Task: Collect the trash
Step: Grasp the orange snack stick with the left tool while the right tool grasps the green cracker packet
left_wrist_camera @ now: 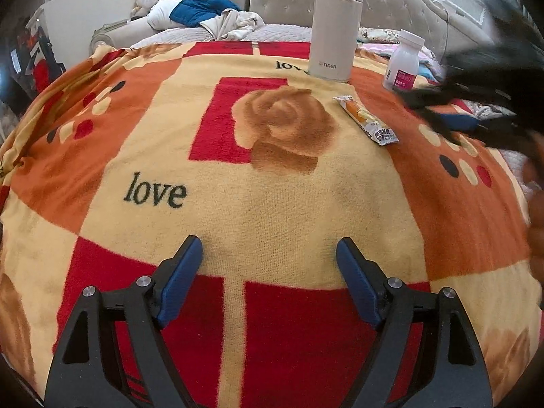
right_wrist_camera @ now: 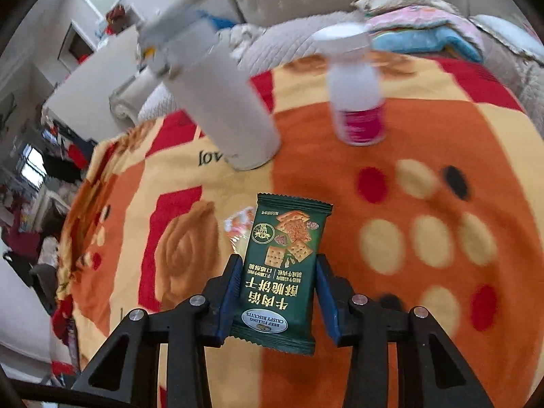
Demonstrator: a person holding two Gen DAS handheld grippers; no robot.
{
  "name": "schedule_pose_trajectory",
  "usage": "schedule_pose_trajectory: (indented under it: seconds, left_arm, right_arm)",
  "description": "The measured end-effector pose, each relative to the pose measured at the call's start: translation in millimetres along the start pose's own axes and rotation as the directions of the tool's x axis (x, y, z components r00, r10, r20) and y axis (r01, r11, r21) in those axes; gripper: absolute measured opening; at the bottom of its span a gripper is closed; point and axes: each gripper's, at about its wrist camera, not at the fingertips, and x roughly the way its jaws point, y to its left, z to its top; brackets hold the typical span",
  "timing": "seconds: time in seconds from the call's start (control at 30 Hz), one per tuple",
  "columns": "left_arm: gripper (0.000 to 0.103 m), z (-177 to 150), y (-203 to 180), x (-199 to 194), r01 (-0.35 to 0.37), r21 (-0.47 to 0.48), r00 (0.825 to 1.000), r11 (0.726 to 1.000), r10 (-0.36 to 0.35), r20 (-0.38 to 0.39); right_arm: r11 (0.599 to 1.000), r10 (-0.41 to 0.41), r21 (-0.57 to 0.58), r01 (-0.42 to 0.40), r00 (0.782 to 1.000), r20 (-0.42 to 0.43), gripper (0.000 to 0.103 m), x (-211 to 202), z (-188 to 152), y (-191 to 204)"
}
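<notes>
right gripper (right_wrist_camera: 276, 289): blue fingers clamped on green foil biscuit packet (right_wrist_camera: 284, 273), held above the red-orange-cream rose-print blanket (right_wrist_camera: 425, 129) | left gripper (left_wrist_camera: 269, 265): fingers apart, nothing between | orange-white snack wrapper (left_wrist_camera: 369, 119) flat on blanket near cream steel flask (left_wrist_camera: 335, 23) | white pill bottle (left_wrist_camera: 403, 59) beside, apparently upright

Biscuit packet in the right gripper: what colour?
Dark green biscuit packet, gold print; clearest in right wrist view.
</notes>
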Motion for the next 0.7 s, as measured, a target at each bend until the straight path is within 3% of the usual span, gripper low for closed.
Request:
schedule_pose_trajectory:
  seconds: [0.1,0.23,0.3,0.43,0.53,0.6,0.67,0.7]
  left_arm:
    - [0.081,22,-7,6,0.060,0.006,0.998,0.998,-0.060,0.008]
    - [0.081,70,-32,28,0.114,-0.024,0.993,0.993,-0.114,-0.018]
    - [0.081,92,-49,40,0.093,-0.034,0.995,0.995,-0.093,-0.018]
    - [0.081,115,-79,65,0.047,-0.017,0.998,0.999,-0.048,-0.045]
    - [0.082,111,-91,83,-0.018,0.025,0.996,1.000,0.020,-0.083]
    - [0.080,105,-92,79,-0.030,0.041,0.999,0.999,0.032,-0.035]
    - [0.058,102,-91,76,-0.002,0.040,1.000,0.999,0.003,-0.013]
    - [0.028,101,-92,73,-0.014,0.053,1.000,0.999,0.014,-0.005]
  right_arm:
    - [1.000,-0.020,-0.020,0.021,0.999,0.036,0.041,-33,-28,-27]
    - [0.977,-0.141,-0.146,0.153,0.986,0.089,0.041,-57,-85,-47]
    - [0.972,-0.159,-0.160,0.175,0.981,0.108,0.041,-63,-110,-57]
    - [0.975,-0.129,-0.157,0.155,0.978,0.164,0.041,-68,-128,-65]
    - [0.977,-0.118,-0.155,0.143,0.980,0.163,0.041,-66,-127,-65]
    - [0.978,-0.114,-0.154,0.139,0.980,0.163,0.041,-65,-129,-67]
    - [0.983,-0.095,-0.142,0.118,0.982,0.164,0.041,-67,-129,-71]
    - [0.985,-0.083,-0.134,0.106,0.983,0.164,0.041,-68,-128,-72]
